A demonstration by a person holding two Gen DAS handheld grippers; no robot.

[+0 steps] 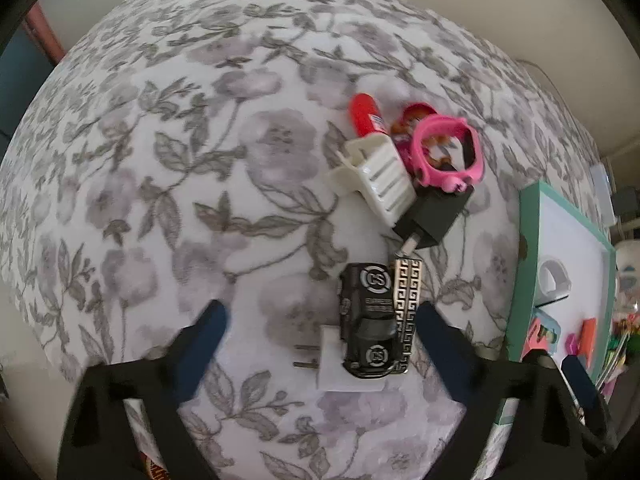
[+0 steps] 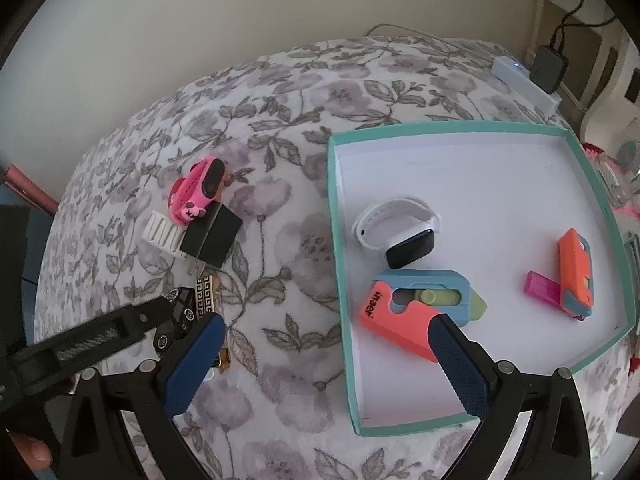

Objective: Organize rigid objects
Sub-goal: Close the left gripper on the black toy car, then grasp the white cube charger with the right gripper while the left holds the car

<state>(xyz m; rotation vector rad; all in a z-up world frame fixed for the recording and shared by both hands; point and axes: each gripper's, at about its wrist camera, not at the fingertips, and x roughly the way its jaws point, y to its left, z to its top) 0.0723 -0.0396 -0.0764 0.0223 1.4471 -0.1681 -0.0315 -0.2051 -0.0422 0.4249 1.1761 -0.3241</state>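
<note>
My left gripper [image 1: 320, 316] is open above the floral cloth; a black toy car [image 1: 370, 322] lies between its fingers, on a white plug adapter [image 1: 340, 364] and beside a patterned gold lighter [image 1: 408, 304]. Further off lie a black charger [image 1: 436, 216], a white hair clip [image 1: 380, 176], a pink watch [image 1: 448, 152] and a red tube [image 1: 364, 114]. My right gripper [image 2: 328, 320] is open and empty at the left rim of the teal tray [image 2: 336, 240], which holds a white smartwatch [image 2: 400, 228], an orange-blue cutter [image 2: 408, 312], an orange stapler [image 2: 576, 272] and a pink USB stick [image 2: 540, 286].
The tray also shows at the right edge of the left wrist view [image 1: 524, 264]. A white power strip [image 2: 524, 84] with a black adapter [image 2: 550, 66] lies behind the tray. The left gripper's arm [image 2: 80, 348] crosses the right wrist view at lower left.
</note>
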